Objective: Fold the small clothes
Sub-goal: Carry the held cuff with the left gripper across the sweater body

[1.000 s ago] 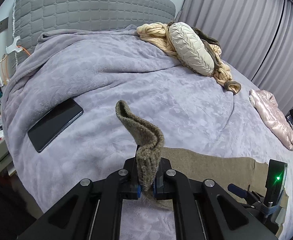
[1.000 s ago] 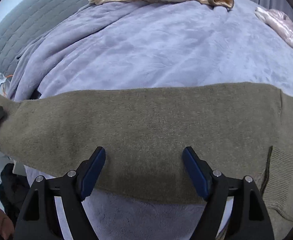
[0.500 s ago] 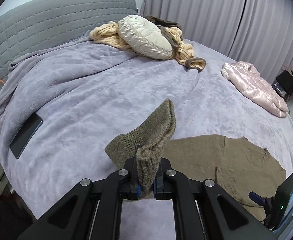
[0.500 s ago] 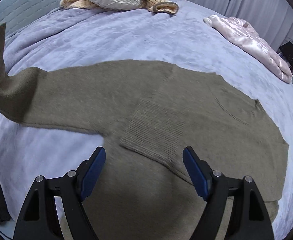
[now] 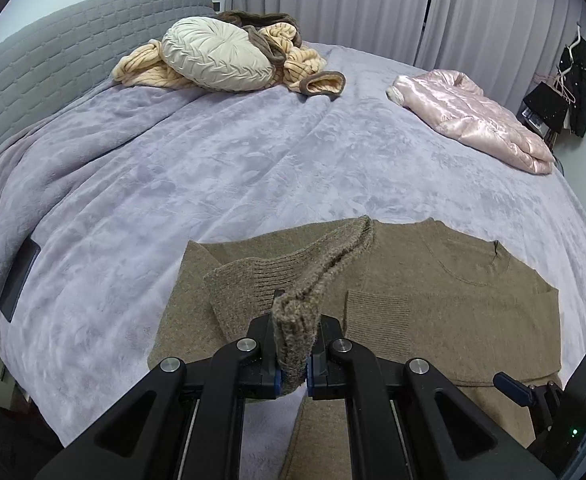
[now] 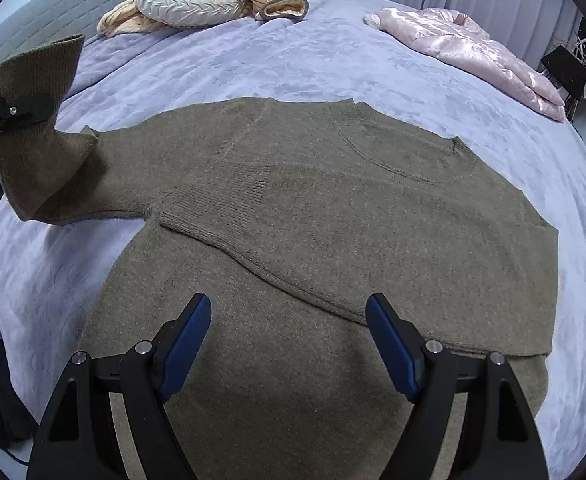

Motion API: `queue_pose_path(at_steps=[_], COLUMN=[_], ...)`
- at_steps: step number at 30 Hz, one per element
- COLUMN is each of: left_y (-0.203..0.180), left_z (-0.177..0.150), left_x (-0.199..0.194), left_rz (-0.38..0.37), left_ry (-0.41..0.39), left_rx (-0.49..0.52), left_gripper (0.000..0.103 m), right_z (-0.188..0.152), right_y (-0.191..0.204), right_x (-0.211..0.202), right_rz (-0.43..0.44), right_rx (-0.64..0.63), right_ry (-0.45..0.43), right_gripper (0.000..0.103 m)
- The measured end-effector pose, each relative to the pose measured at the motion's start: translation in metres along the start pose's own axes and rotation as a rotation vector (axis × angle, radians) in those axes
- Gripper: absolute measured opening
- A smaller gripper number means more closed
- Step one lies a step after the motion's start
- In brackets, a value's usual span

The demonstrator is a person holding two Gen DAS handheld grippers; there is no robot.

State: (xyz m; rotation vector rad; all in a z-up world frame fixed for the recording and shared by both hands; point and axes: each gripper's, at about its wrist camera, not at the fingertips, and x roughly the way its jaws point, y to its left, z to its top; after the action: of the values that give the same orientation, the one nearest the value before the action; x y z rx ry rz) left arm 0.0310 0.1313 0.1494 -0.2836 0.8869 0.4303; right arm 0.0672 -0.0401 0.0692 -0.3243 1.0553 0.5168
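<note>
On the bed: an olive-brown sweater (image 6: 333, 216) lies spread flat across the lavender blanket (image 5: 233, 168), filling the lower middle of both views.
Sweater, body: front up, neckline (image 6: 405, 152) toward the upper right of the right wrist view.
Sweater, folded sleeve: one sleeve lies across the chest, its ribbed cuff (image 6: 217, 196) near the centre of the right wrist view.
Sweater, lifted sleeve: the other sleeve (image 5: 293, 276) rises off the blanket; its cuff end is held up at the left edge of the right wrist view.
Left gripper: at the bottom centre of the left wrist view, the left gripper (image 5: 293, 364) has its jaws pressed together, pinching the ribbed cuff of the lifted sleeve.
Right gripper: at the bottom of the right wrist view, the right gripper (image 6: 289, 336) has its jaws spread wide above the sweater's lower body, with nothing between the blue pads (image 6: 185, 336).
Upper left of both frames: a round cream cushion (image 5: 217, 54) rests on a bundle of peach striped cloth (image 5: 293, 56), in front of a grey quilted headboard (image 5: 73, 36).
Upper right: a shiny pink jacket (image 5: 473, 112) lies on the blanket, well apart from the sweater.
Left edge of the left wrist view: a dark flat phone (image 5: 19, 276) lies on the blanket.
Back: pale grey curtains (image 5: 373, 4).
</note>
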Motion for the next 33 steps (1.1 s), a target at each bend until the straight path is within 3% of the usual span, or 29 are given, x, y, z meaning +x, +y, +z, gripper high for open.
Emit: queue_pose_path(at_steps=[14, 33], left_y=[-0.055, -0.139], left_z=[-0.012, -0.026], left_x=[0.004, 0.010], left_rz=[0.008, -0.001], left_ry=[0.033, 0.041], left_rx=[0.092, 0.204], left_gripper=[0.009, 0.009], right_z=[-0.016, -0.032], right_y=[-0.016, -0.080], right_x=[-0.004, -0.010], right_rz=[0.001, -0.017], right_rx=[0.017, 0.098], right_ry=[-0.017, -0.036], right_gripper=[0.083, 0.083])
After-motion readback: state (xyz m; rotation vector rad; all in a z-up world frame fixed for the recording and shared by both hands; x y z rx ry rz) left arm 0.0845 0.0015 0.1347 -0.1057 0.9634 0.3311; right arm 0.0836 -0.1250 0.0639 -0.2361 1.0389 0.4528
